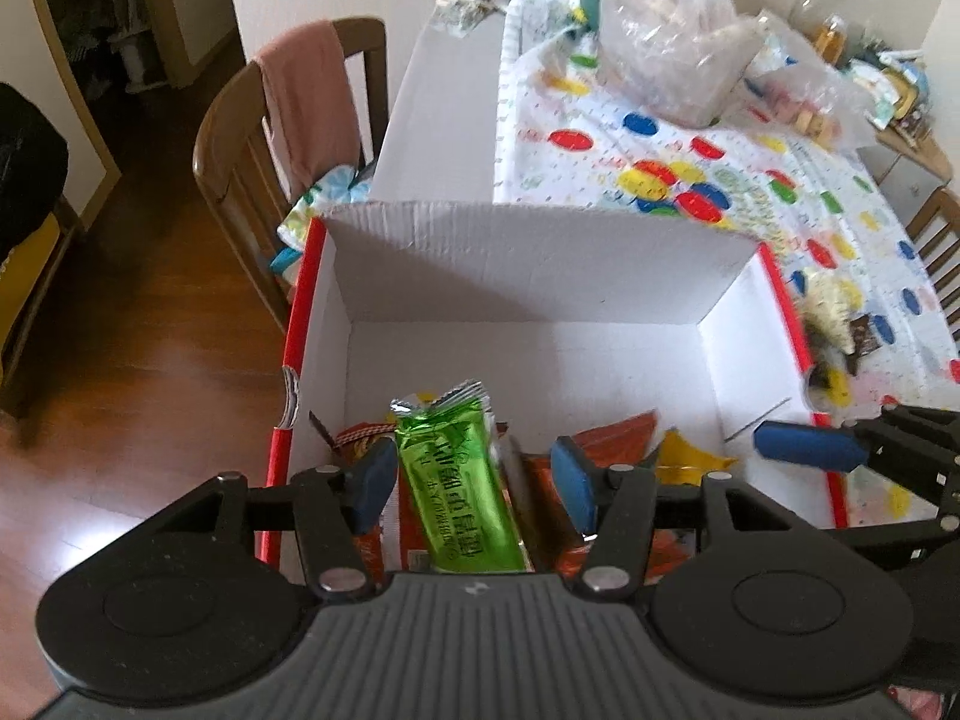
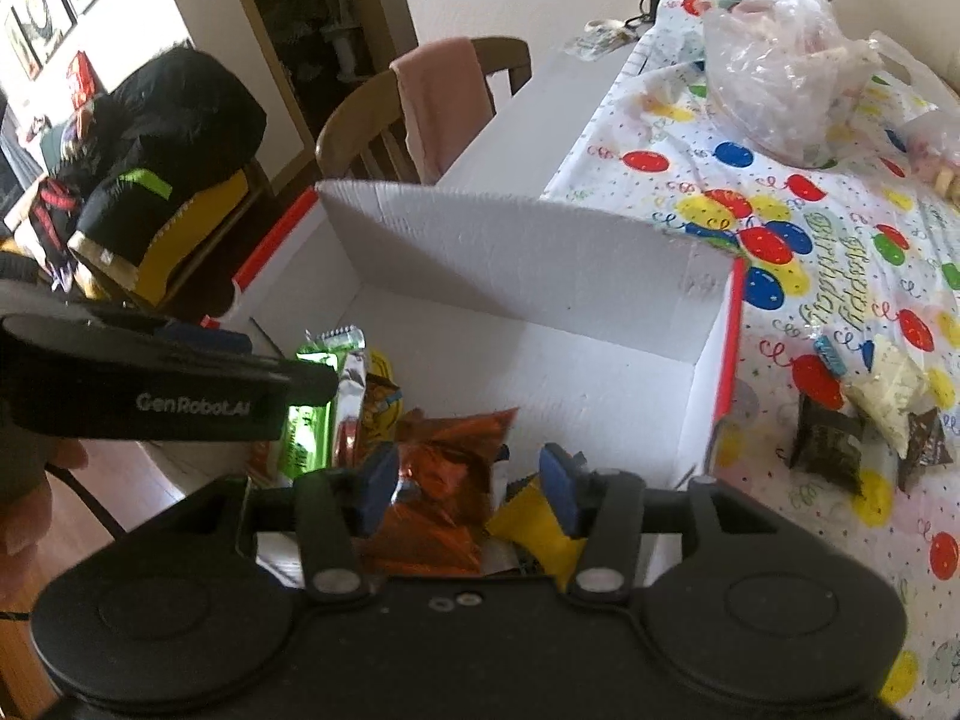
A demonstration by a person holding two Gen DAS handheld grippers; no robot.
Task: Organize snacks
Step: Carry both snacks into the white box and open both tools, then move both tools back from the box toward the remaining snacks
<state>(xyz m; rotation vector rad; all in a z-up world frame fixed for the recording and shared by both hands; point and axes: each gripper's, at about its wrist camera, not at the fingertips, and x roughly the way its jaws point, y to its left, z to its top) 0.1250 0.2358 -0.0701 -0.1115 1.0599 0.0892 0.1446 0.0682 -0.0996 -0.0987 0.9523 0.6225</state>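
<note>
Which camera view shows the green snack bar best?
The left wrist view: the green snack bar stands whole between the open fingers of the left hand-held gripper, above the white box. In the right wrist view, that gripper's body hides most of it.

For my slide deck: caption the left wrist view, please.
Left tool, open, around a green snack bar over the white box.

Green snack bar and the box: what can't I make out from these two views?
- Green snack bar: lower end hidden behind the left tongs body; contact with pads unclear.
- Box near contents: covered by both tongs' bodies.
- Table snacks: labels blurred in the right wrist view.
</note>
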